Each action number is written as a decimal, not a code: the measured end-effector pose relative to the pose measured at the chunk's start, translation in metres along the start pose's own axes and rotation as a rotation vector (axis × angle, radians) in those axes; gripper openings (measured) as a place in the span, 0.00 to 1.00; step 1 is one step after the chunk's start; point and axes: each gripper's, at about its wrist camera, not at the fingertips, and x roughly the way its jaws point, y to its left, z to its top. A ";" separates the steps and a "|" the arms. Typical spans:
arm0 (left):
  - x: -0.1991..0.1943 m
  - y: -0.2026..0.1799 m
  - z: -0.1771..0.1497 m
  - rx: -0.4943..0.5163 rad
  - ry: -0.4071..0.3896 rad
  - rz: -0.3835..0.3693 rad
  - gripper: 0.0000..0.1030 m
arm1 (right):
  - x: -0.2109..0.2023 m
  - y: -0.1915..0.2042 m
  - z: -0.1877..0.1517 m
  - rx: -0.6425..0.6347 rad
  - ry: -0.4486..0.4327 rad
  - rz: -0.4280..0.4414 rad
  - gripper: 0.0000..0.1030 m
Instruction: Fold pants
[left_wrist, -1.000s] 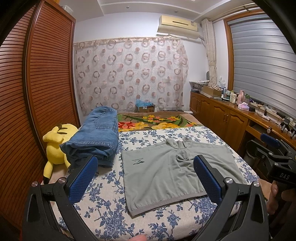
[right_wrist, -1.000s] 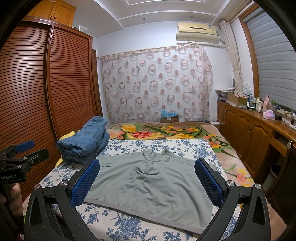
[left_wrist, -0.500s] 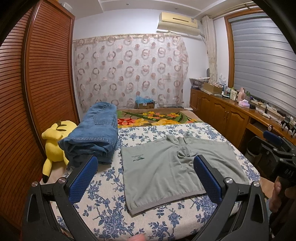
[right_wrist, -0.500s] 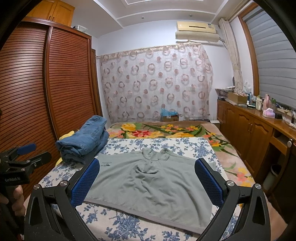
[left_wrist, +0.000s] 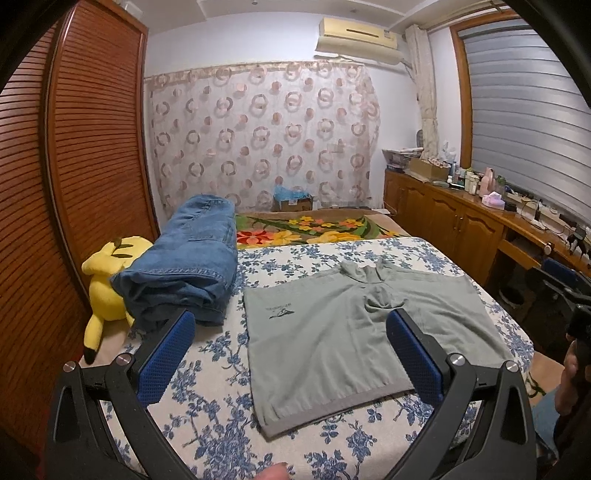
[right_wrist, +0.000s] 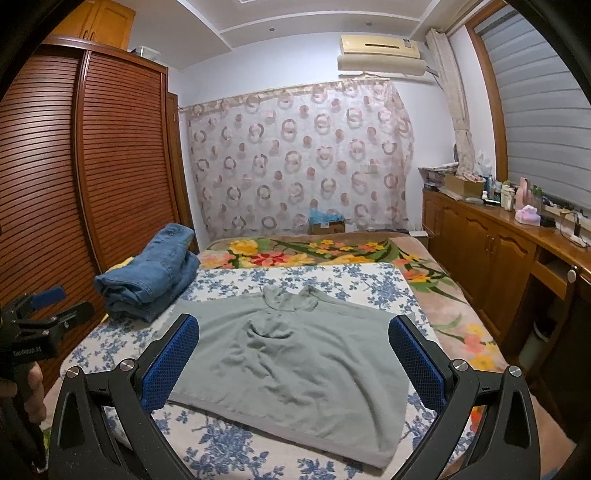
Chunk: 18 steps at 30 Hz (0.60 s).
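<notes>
A grey-green garment (left_wrist: 354, 325) (right_wrist: 295, 362) lies spread flat on the blue-flowered bedspread (left_wrist: 207, 417) (right_wrist: 236, 446), its grey hem toward me. My left gripper (left_wrist: 291, 332) hovers open above the near edge of the bed, nothing between its blue pads. My right gripper (right_wrist: 295, 336) is open too, held over the garment's near half. Folded blue jeans (left_wrist: 184, 262) (right_wrist: 151, 277) are piled at the bed's left side. The left gripper (right_wrist: 40, 321) shows at the left edge of the right wrist view, in a hand.
A yellow plush toy (left_wrist: 107, 277) sits left of the jeans by the slatted wardrobe (left_wrist: 74, 166). A flowered blanket (left_wrist: 314, 230) covers the far end of the bed. Wooden cabinets (right_wrist: 491, 251) with clutter line the right wall. A cardboard box (right_wrist: 327, 225) stands by the curtain.
Both views have drifted slightly; the bed and garment sit a little lower in the left wrist view. Both grippers stay open and the garment has not moved.
</notes>
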 end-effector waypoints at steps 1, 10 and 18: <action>0.004 -0.001 -0.001 0.003 0.000 -0.008 1.00 | 0.000 0.000 -0.001 0.000 0.004 -0.002 0.99; 0.046 -0.014 -0.011 0.086 0.056 -0.048 1.00 | 0.015 -0.006 -0.002 -0.012 0.043 -0.034 0.99; 0.079 -0.017 -0.021 0.106 0.118 -0.096 1.00 | 0.030 -0.016 -0.001 0.001 0.096 -0.059 0.99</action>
